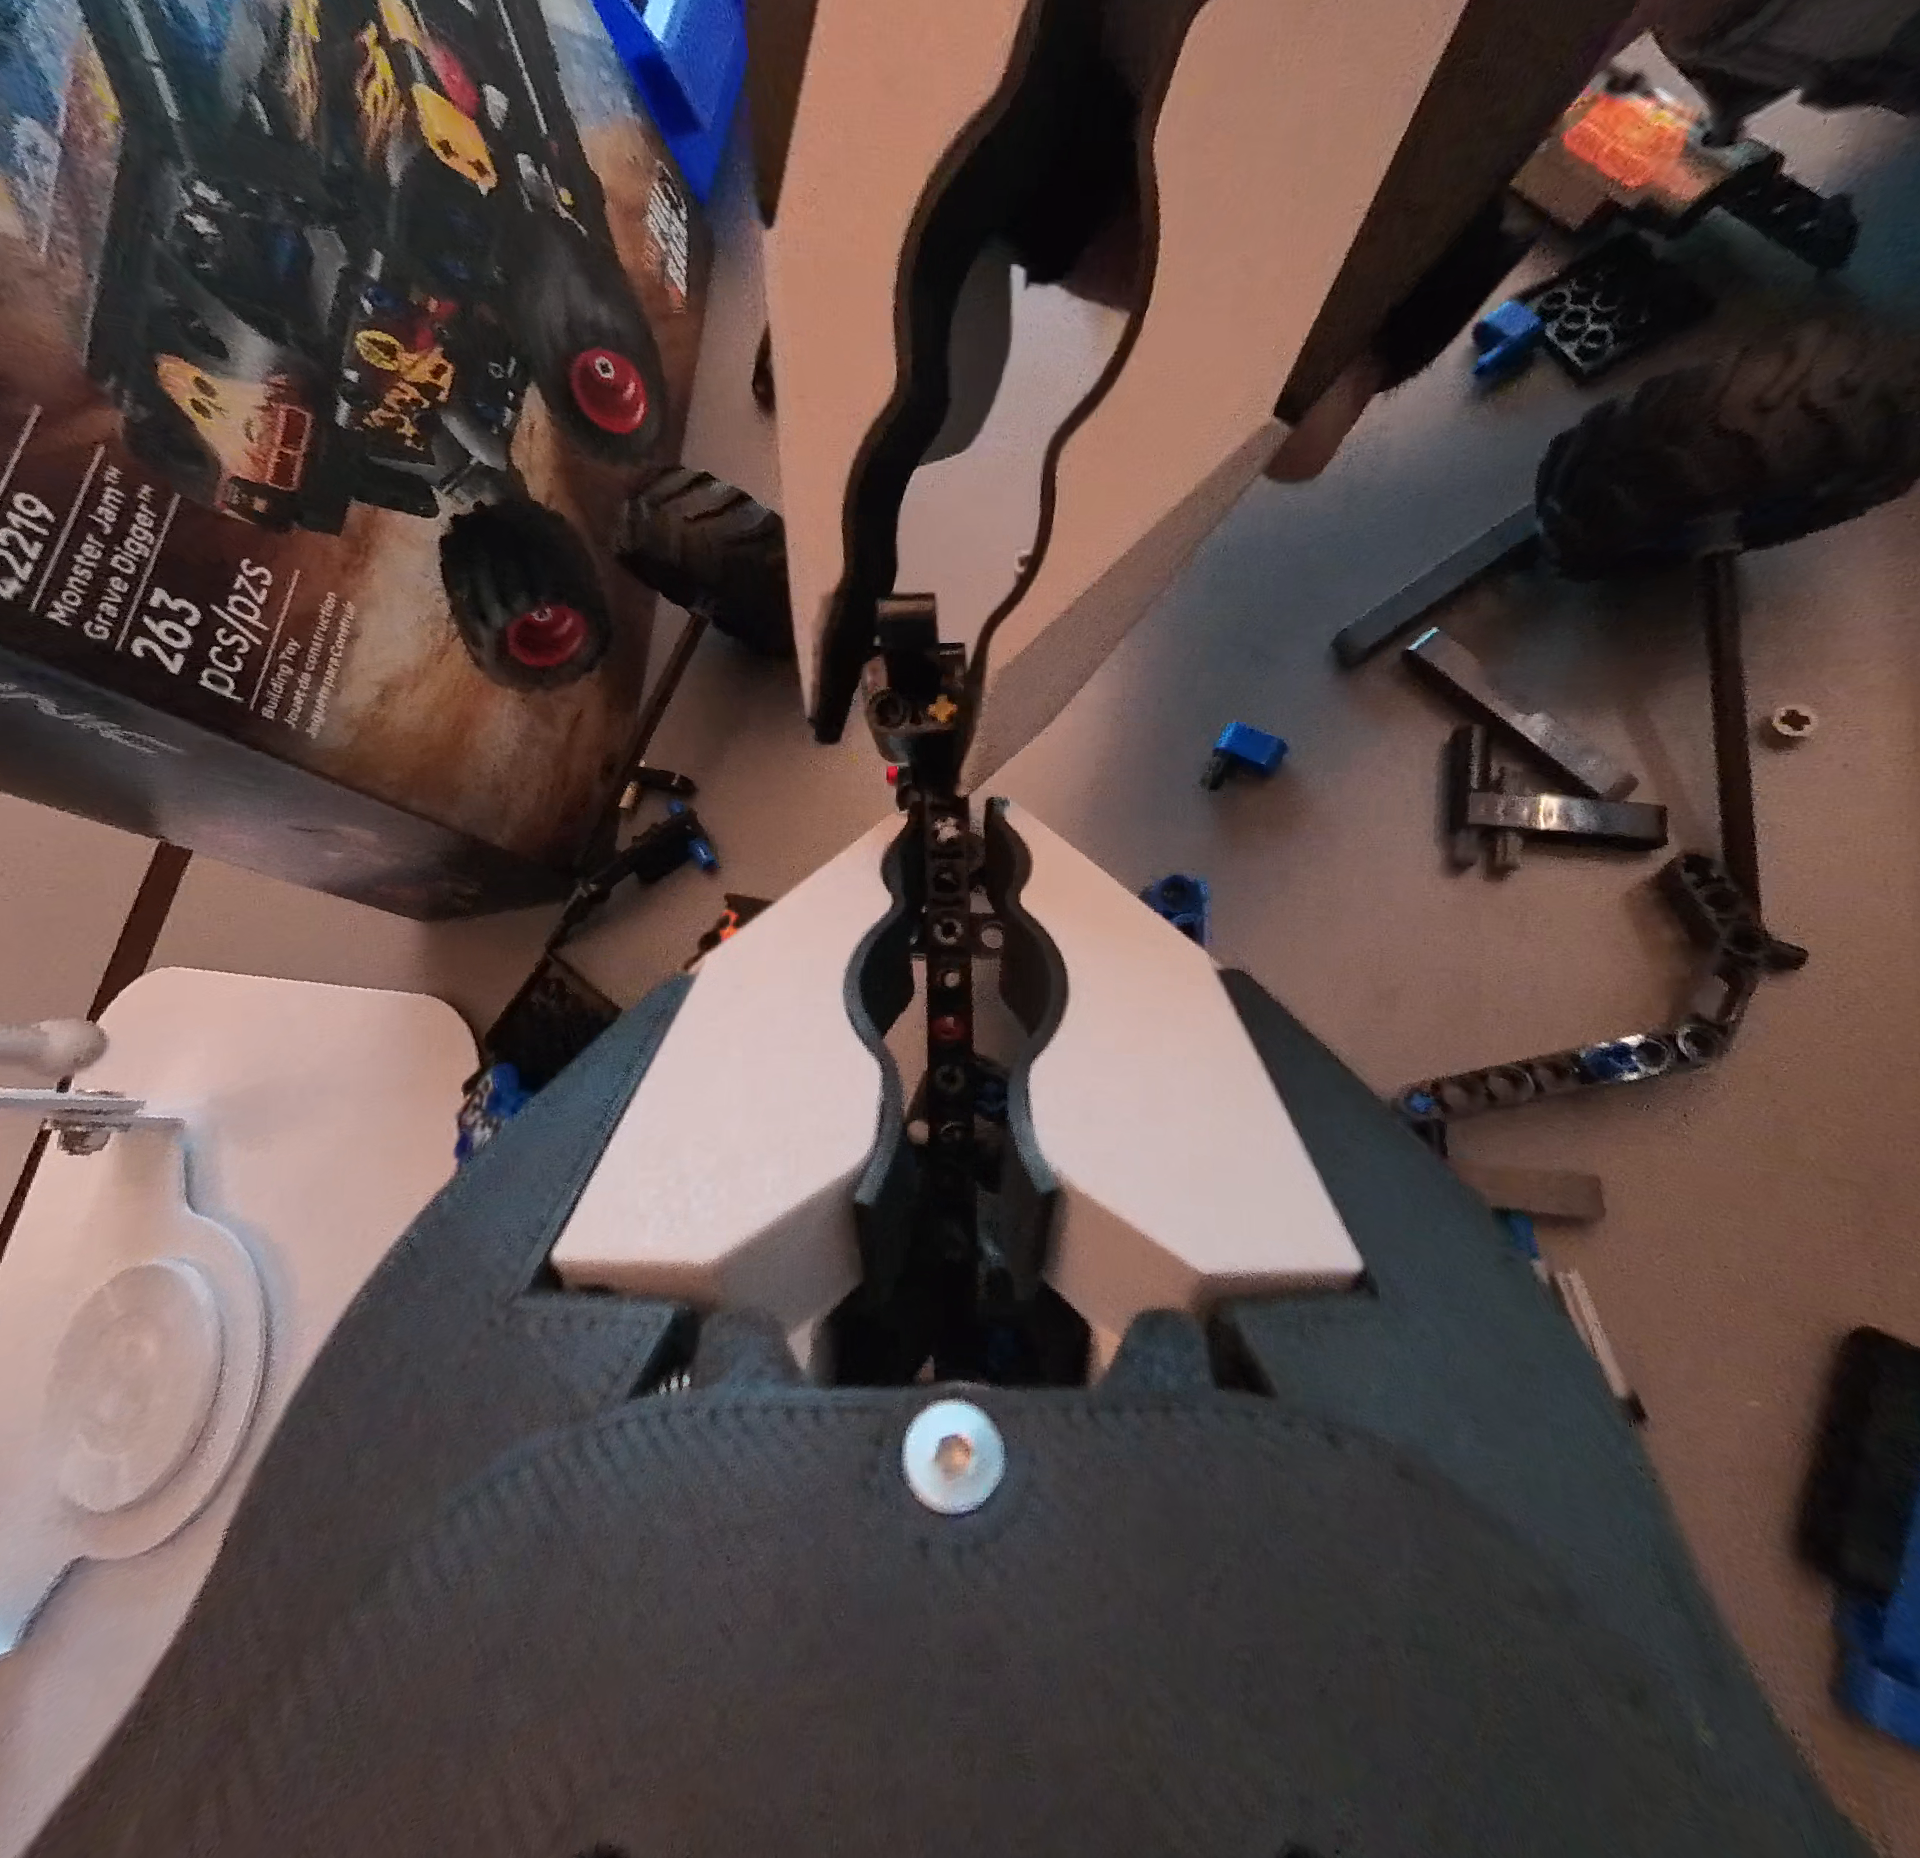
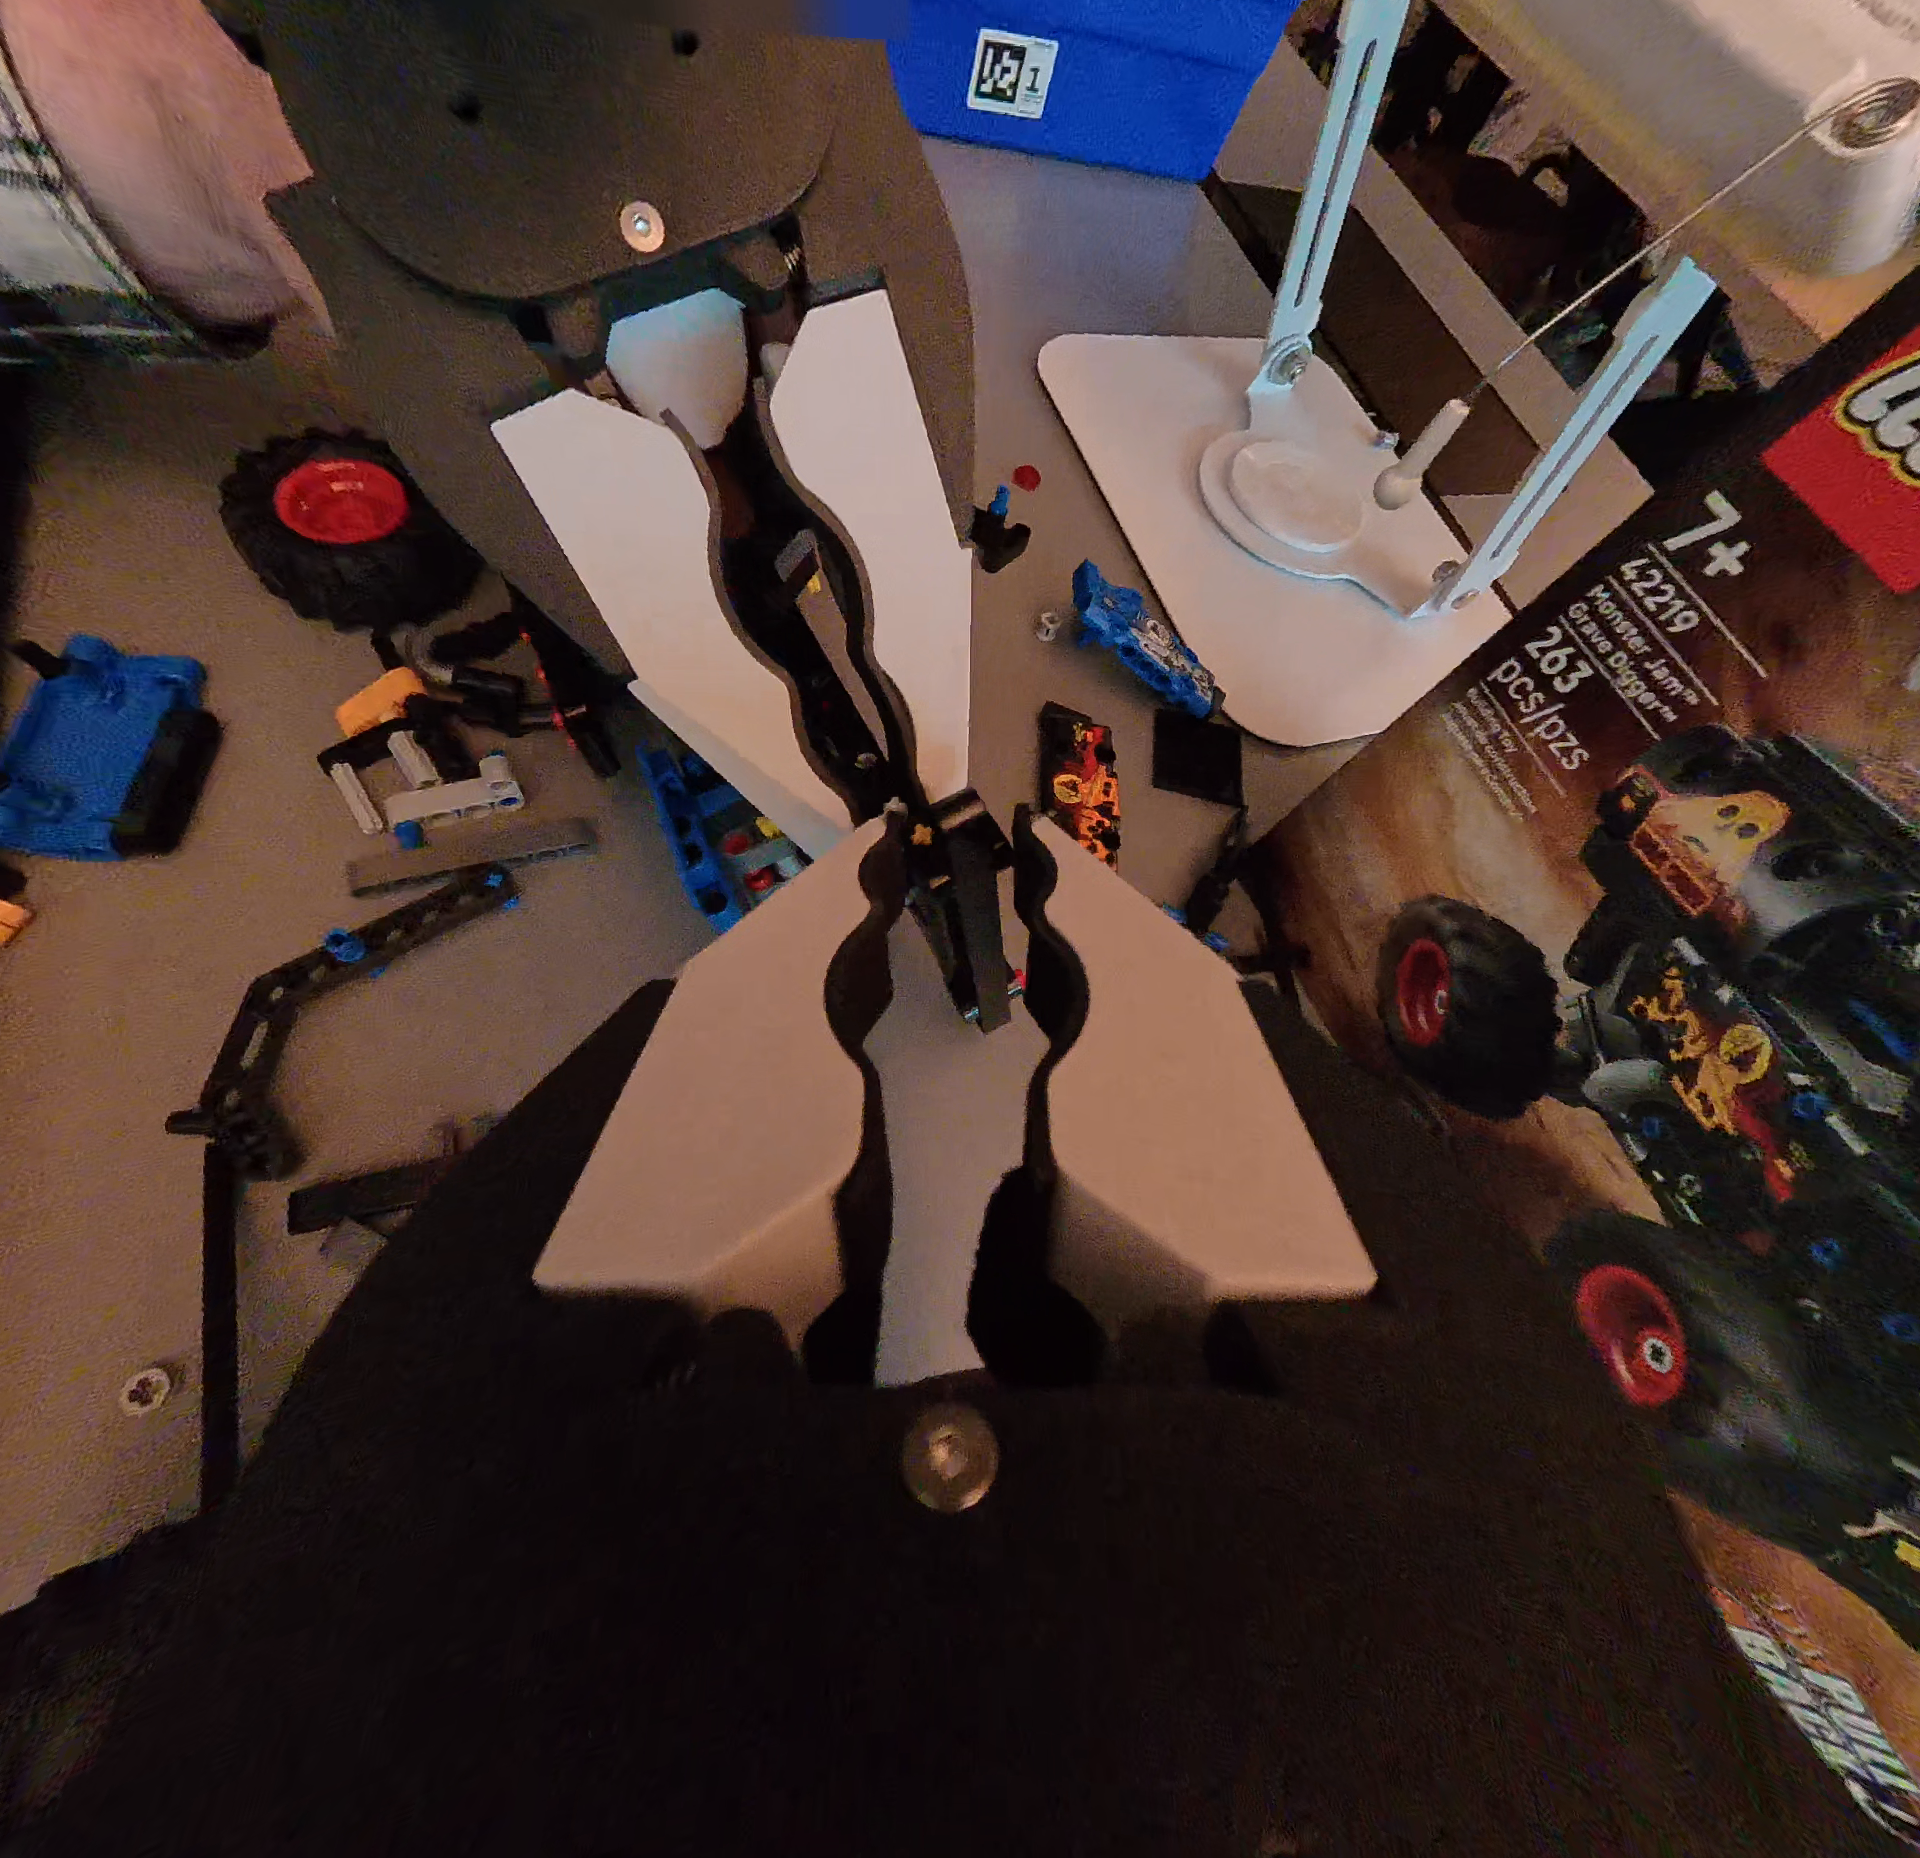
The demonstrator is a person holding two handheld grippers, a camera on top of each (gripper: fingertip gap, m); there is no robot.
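My left gripper [image 1: 948, 811] is shut on a long black holed beam [image 1: 948, 977] that runs between its fingers and sticks out past the tips. My right gripper [image 2: 956, 832] is shut on a small black connector piece [image 2: 971, 904] with a yellow cross-shaped end. The two grippers meet tip to tip above the grey table [image 1: 1247, 603], and the connector [image 1: 914, 686] touches the end of the beam. In the right wrist view the left gripper [image 2: 883, 790] comes in from the upper left. In the left wrist view the right gripper [image 1: 902, 738] comes in from the top.
The toy set's box [image 1: 312, 406] lies beside the grippers. A black tyre with a red hub [image 2: 338, 520], a bent black beam [image 2: 312, 977], a blue block [image 2: 94, 748] and several loose parts are scattered about. A white stand base [image 2: 1195, 520] and a blue bin [image 2: 1091, 42] stand behind. My left and right fingertips are right by each other.
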